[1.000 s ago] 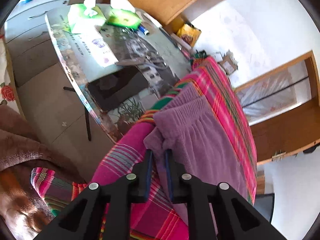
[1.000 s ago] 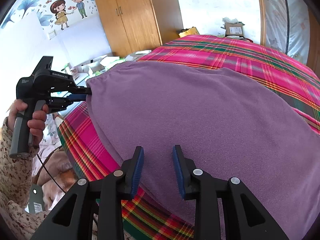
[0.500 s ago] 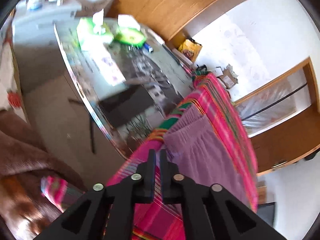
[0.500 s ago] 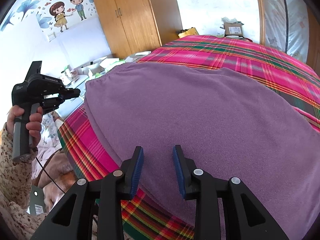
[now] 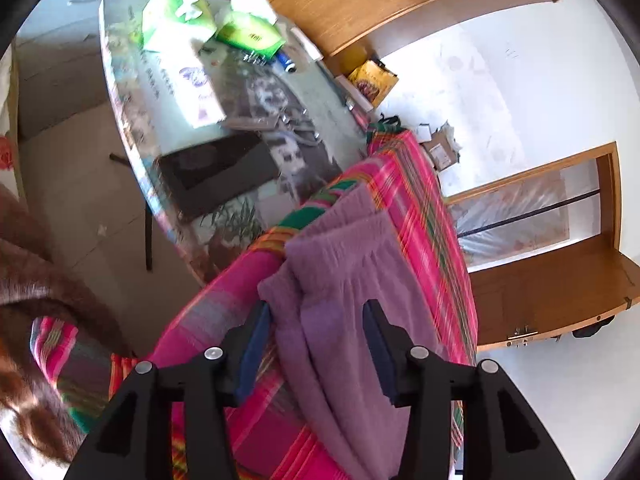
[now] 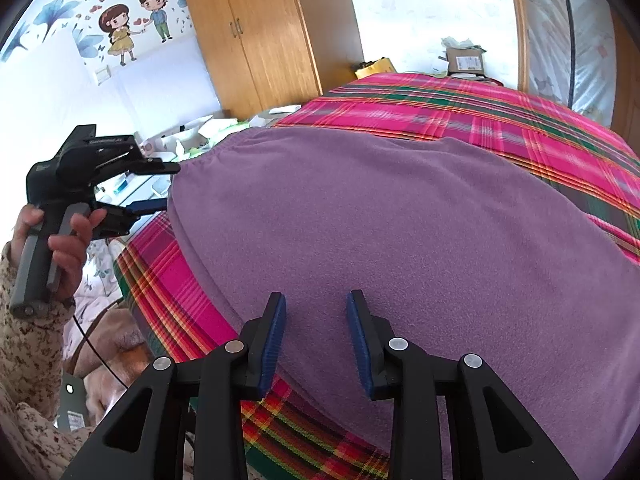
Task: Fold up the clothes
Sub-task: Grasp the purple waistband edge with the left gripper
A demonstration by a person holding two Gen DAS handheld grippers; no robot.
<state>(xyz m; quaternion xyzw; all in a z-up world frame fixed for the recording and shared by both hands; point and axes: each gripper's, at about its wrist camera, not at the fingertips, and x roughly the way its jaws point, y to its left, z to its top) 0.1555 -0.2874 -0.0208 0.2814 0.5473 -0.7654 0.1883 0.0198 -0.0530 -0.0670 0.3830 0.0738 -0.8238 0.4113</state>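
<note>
Pink plaid bedding [image 6: 460, 120] covers the bed, and a purple fleece garment [image 6: 400, 232] lies spread flat across it. Beside the bed stands a cluttered glass table [image 5: 132, 120] with green tissue packs [image 5: 176, 16] and a dark tablet [image 5: 216, 172]. The left gripper [image 5: 316, 344] straddles the garment's corner with jaws spread wide, while the right gripper [image 6: 316, 340] hovers over the near edge, jaws parted and holding nothing.

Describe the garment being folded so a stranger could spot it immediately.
Find the bed with the pink, green and orange plaid cover. Spread over its near side lies the purple fleece garment, gathered waistband toward the cluttered desk. It is the only plain, single-coloured fabric on the bed.
</note>
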